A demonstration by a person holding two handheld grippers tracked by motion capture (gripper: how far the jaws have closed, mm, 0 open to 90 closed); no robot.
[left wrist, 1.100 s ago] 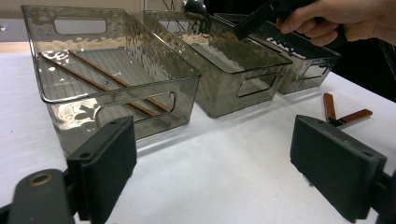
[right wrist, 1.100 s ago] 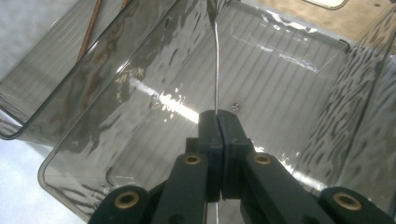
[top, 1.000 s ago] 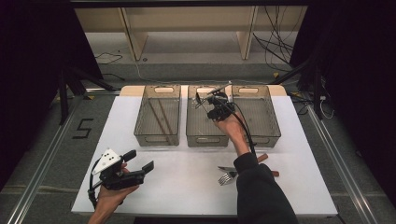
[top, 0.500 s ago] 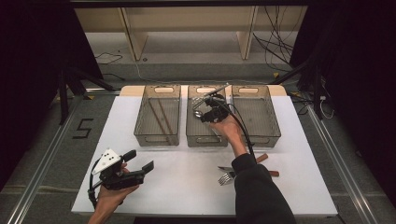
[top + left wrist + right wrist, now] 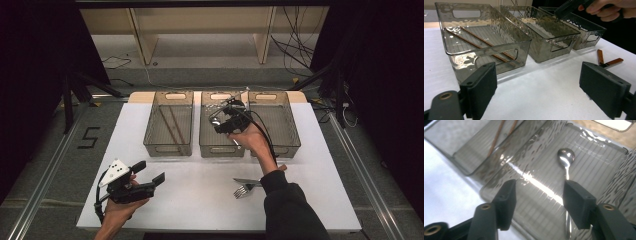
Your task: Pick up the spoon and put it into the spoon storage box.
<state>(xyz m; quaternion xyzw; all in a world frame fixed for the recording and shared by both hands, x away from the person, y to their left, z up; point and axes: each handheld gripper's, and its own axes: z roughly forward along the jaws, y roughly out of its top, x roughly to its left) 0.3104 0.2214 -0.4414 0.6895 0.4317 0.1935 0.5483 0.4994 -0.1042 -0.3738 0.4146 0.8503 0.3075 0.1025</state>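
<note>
Nearest me, the left gripper (image 5: pixel 150 181) rests low over the white table (image 5: pixel 200 200), its jaws spread wide with nothing but bare table between them; from its own view the pads (image 5: pixel 480 87) frame the front walls of the bins. A fork (image 5: pixel 243 190) and a knife (image 5: pixel 248 181) lie just past the right sleeve, which cuts off their handles in the high view; in the left gripper view two brown handles (image 5: pixel 610 62) show on the table, though the rest of them is hidden behind the pad. Farther on stand three clear bins in a row; the left bin (image 5: pixel 169 150) holds chopsticks (image 5: pixel 172 125), their far ends blurred by the rippled plastic. The right gripper (image 5: pixel 222 122) hangs over the middle bin (image 5: pixel 220 148); its jaws have just been opening and now stand apart, gripping nothing. The spoon (image 5: pixel 566 157) lies on that bin's floor, bowl toward the far wall; its handle runs back under the right-hand pad (image 5: pixel 579 203) in the right gripper view, partly hidden by it, and I cannot tell whether it touches. The right bin (image 5: pixel 275 145) sits behind the hand; its contents are hard to make out.
</note>
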